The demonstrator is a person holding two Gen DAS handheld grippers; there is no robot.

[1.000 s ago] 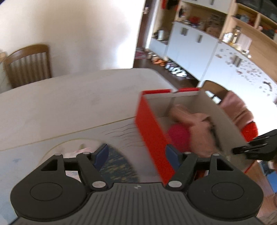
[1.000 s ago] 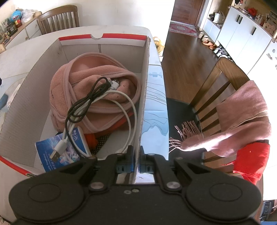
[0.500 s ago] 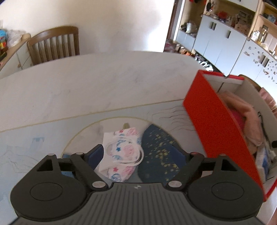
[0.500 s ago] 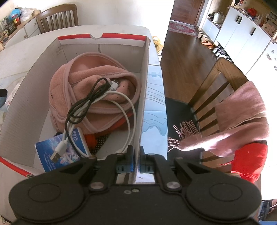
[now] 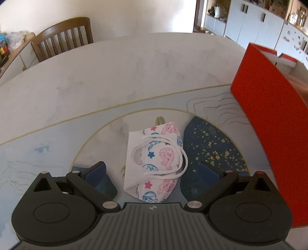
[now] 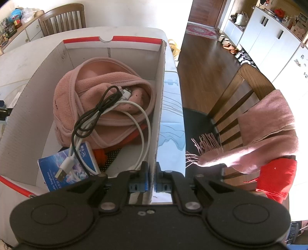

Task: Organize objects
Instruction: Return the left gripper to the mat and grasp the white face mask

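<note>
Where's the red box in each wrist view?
Left wrist: red box at right edge, outer red wall showing, beside the face mask.
Right wrist: box fills left half, seen from inside; right gripper clamps its near wall.
Shared landmark: wooden chair behind the table.

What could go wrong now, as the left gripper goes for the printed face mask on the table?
1. The left gripper jaws are opening around the cartoon-printed face mask; they may catch only its white ear loops, so it dangles.
2. The right gripper is shut on the wall of the red-and-white cardboard box; pulling could tip it.
</note>
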